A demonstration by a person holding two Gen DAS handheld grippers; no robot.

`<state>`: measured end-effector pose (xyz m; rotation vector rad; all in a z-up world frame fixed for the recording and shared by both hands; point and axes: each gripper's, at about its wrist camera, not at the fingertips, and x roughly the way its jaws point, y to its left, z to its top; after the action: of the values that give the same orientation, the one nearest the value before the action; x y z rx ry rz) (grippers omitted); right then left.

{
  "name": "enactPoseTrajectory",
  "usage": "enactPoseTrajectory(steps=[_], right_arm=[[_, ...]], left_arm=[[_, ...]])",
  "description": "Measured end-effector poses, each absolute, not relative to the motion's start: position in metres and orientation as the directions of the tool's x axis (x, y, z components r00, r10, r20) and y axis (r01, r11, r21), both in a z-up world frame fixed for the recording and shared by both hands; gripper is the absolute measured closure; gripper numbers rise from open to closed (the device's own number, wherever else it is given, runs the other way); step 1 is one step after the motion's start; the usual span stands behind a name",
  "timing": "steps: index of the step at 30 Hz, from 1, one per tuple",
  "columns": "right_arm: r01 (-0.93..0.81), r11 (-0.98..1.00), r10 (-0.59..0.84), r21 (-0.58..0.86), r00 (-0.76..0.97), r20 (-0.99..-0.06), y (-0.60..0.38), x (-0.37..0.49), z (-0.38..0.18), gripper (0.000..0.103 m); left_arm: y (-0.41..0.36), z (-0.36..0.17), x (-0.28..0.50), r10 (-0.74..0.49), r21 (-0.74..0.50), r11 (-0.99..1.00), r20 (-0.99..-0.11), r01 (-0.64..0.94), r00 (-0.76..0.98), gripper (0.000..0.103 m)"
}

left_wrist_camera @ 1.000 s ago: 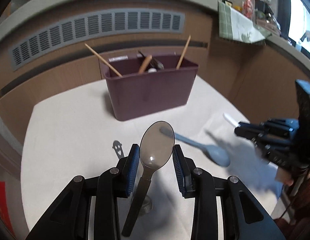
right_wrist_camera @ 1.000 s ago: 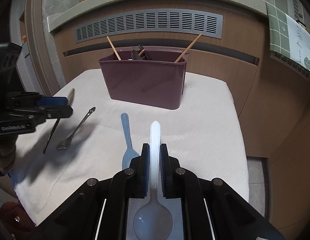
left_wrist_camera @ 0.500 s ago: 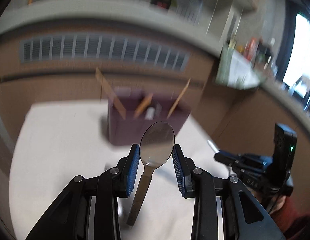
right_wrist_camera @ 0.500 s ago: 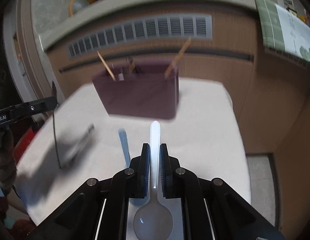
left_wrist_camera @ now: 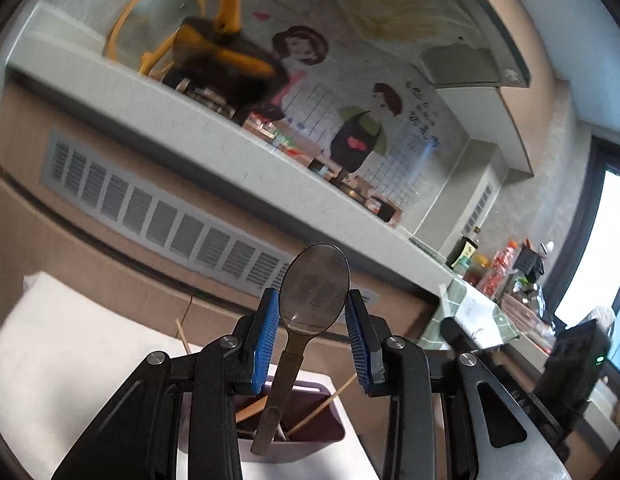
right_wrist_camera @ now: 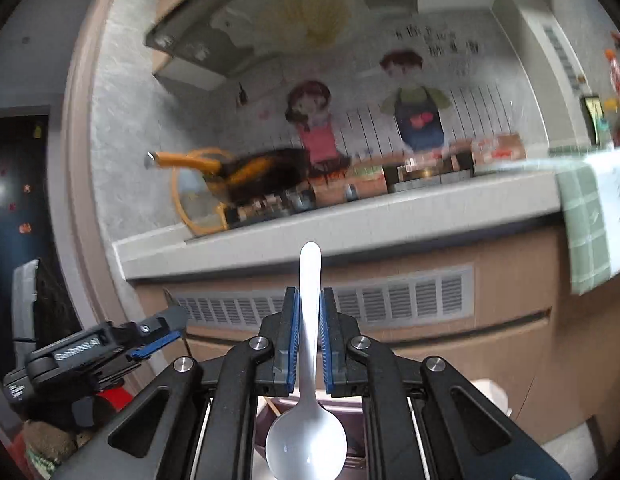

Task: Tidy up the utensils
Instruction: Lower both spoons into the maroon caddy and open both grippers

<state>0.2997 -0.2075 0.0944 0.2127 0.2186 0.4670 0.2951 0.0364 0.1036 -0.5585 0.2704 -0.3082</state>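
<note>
— What are we holding in the left gripper [left_wrist_camera: 313, 334]?

— We are pinching a dark metal spoon [left_wrist_camera: 306, 316] by the edges of its bowl, between the blue-padded fingers [left_wrist_camera: 265, 338]. The bowl is pointing up and away from us, and the handle is hanging down over the maroon bin [left_wrist_camera: 298, 432], its end reaching the bin's near rim.

— And what are we seeing in the bin?

— We are seeing wooden chopsticks [left_wrist_camera: 326, 402] leaning inside it, with other utensils too dark to tell apart. The bin is standing on the white-covered desk [left_wrist_camera: 70, 360], directly below the left gripper.

— What is the right gripper [right_wrist_camera: 309, 336] doing?

— Its fingers [right_wrist_camera: 291, 336] are pressing tightly on the handle of a white plastic spoon [right_wrist_camera: 309, 420]. The handle is sticking up past the fingertips, and the bowl is sitting low, close to the camera, over the bin [right_wrist_camera: 346, 412], which is peeking out just behind it.

— Are we seeing one gripper from the other?

— Yes, from the right wrist we are seeing the left gripper [right_wrist_camera: 162, 336] off to the left, at about the same height.
</note>
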Motion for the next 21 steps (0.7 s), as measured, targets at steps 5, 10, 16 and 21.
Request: enactPoseTrajectory(steps=[5,10,16,21], right_arm=[[-0.408,0.885,0.452,0.223,0.867,-0.209,-0.191,0.334,0.062,0.094],[-0.390,0.889,0.435,0.240,0.882,-0.178,-0.191,0.354,0.040,0.094],[-0.455,0.865,0.487,0.210,0.862,-0.141,-0.190,0.351,0.015,0.076],[-0.436,0.880,0.467,0.187,0.865,-0.183,-0.202,0.320,0.020,0.074]], left_arm=[[0.045,0.082,0.320,-0.351,-0.568,0.798,-0.164,0.203,0.922,0.068],[0.049,0.068,0.340,-0.359,-0.588,0.783,-0.166,0.200,0.918,0.068],[0.049,0.045,0.356,-0.406,-0.615,0.757,-0.174,0.223,0.897,0.063],[0.057,0.044,0.338,-0.404,-0.588,0.778,-0.199,0.221,0.893,0.060]])
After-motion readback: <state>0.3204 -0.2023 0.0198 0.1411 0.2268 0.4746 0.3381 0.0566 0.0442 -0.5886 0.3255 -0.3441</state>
